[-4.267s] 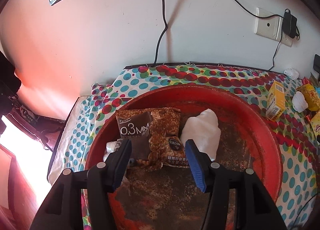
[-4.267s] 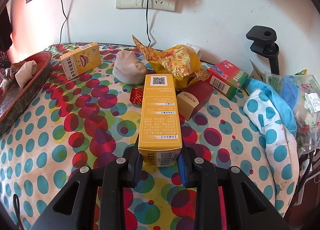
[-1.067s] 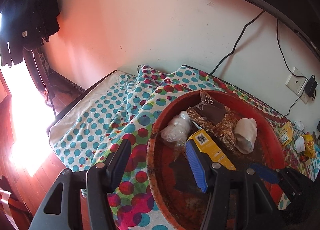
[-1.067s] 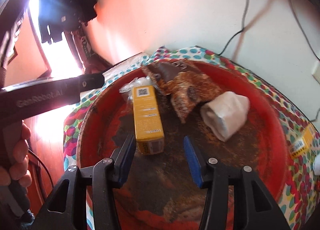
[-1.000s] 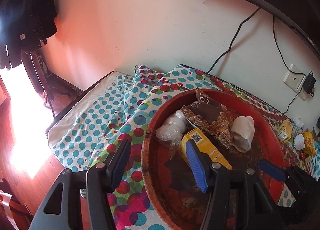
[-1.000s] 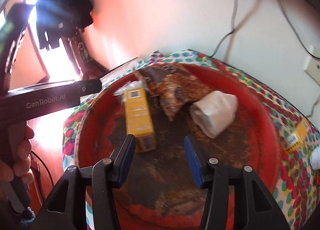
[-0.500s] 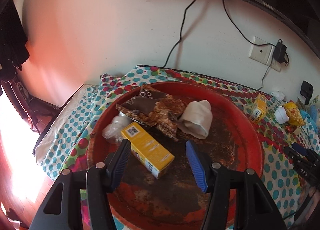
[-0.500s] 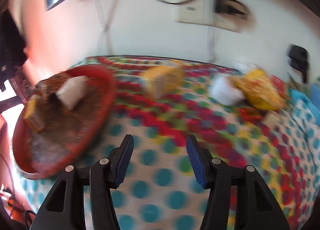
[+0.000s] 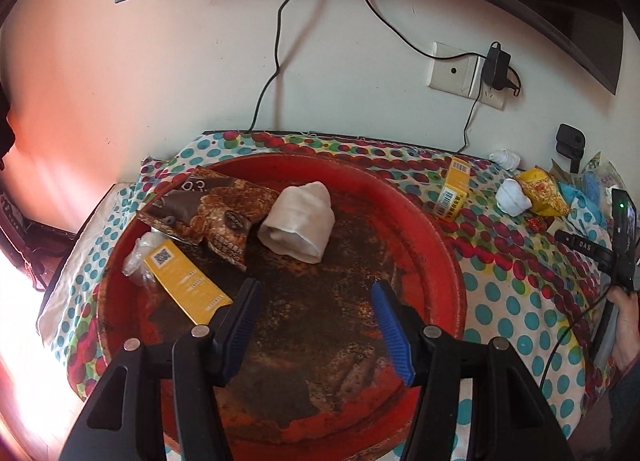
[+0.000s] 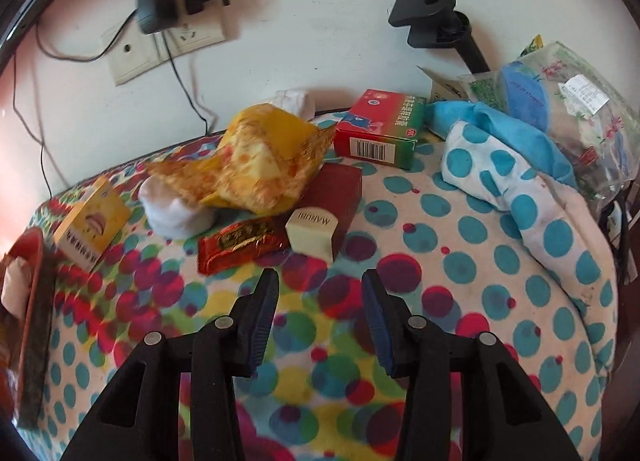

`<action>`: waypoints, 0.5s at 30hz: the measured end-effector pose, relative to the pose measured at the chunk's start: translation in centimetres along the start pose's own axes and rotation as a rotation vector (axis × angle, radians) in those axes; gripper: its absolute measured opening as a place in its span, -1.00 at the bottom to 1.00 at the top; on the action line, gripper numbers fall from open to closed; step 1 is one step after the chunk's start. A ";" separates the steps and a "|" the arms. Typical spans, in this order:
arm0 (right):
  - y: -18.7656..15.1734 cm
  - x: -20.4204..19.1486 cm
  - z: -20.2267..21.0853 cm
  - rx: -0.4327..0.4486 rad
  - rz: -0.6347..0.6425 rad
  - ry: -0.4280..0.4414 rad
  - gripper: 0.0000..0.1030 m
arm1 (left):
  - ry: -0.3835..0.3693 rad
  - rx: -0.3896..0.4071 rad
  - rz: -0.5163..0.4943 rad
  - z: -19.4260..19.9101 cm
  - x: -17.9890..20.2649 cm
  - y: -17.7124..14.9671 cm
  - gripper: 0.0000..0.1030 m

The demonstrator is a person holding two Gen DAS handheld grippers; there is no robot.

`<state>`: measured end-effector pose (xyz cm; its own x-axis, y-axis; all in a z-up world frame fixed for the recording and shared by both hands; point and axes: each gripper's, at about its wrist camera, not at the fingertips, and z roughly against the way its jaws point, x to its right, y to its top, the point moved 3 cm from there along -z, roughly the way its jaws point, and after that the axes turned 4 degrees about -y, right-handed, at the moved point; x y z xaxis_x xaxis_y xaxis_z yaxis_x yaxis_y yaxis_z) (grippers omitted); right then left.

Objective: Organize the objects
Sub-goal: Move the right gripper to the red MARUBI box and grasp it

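1. Left tongs (image 9: 316, 321) hang with their blue pads apart and nothing between them, over the worn dark floor of the red basin (image 9: 448, 261).
2. Right tongs (image 10: 318, 315) are likewise spread and empty, above the polka-dot cloth (image 10: 460, 261) on the table.
3. Just ahead of the left tongs, in the basin's left part, lies a yellow box (image 9: 186, 281) with a QR code on its upper end, resting against a clear plastic bag (image 9: 140, 257).
4. Farther in, a brown snack packet (image 9: 208, 207) leans toward the basin's far-left rim, and a rolled white cloth (image 9: 298, 219) lies just to its right.
5. Just ahead of the right tongs sit a red foil packet (image 10: 242, 245) and a dark red box (image 10: 334, 197) with a cream end reading MARUBI, touching each other.
6. Behind them a crumpled yellow wrapper (image 10: 260, 157) lies over a white bundle (image 10: 176, 213); a small yellow carton (image 10: 92, 225) stands to the left, near the basin's edge.
7. Farther back a red and green box (image 10: 380, 129) sits near the wall, beside a blue spotted cloth (image 10: 504, 157) and a plastic bag (image 10: 568, 101).
8. On the wall are a socket with a charger (image 10: 154, 3) and a black clamp (image 10: 432, 17).
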<state>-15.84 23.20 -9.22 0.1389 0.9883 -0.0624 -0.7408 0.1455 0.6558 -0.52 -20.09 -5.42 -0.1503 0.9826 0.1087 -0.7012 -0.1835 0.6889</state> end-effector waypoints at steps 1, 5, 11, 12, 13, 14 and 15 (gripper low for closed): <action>0.3 -0.1 -0.3 -0.004 -0.021 0.006 -0.20 | -0.004 -0.001 -0.006 -0.1 0.3 -0.1 0.14; 1.6 -0.6 -1.3 0.004 -0.077 0.004 -0.20 | 0.000 0.015 -0.062 -0.2 1.5 -0.2 0.14; 2.7 -1.6 -3.4 -0.024 -0.091 -0.018 -0.21 | 0.005 -0.003 -0.114 -0.9 2.8 -0.6 0.14; 2.8 -1.7 -3.3 -0.019 -0.091 -0.021 -0.32 | 0.006 -0.003 -0.120 -1.0 3.0 -0.6 0.14; 2.8 -1.8 -3.3 -0.019 -0.086 -0.023 -0.36 | 0.006 -0.003 -0.124 -1.1 3.1 -0.7 0.14; 2.7 -1.9 -3.2 -0.016 -0.095 -0.043 -0.38 | 0.003 -0.005 -0.127 -1.1 3.2 -0.7 0.14; 2.4 -2.0 -3.0 -0.017 -0.085 -0.037 -0.43 | 0.001 -0.007 -0.132 -1.2 3.3 -0.8 0.14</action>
<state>-19.91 21.67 -9.75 0.2253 0.9702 -0.0890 -0.7364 0.2294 0.6365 -1.28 -16.69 -6.42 -0.0569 0.9982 0.0170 -0.7197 -0.0528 0.6923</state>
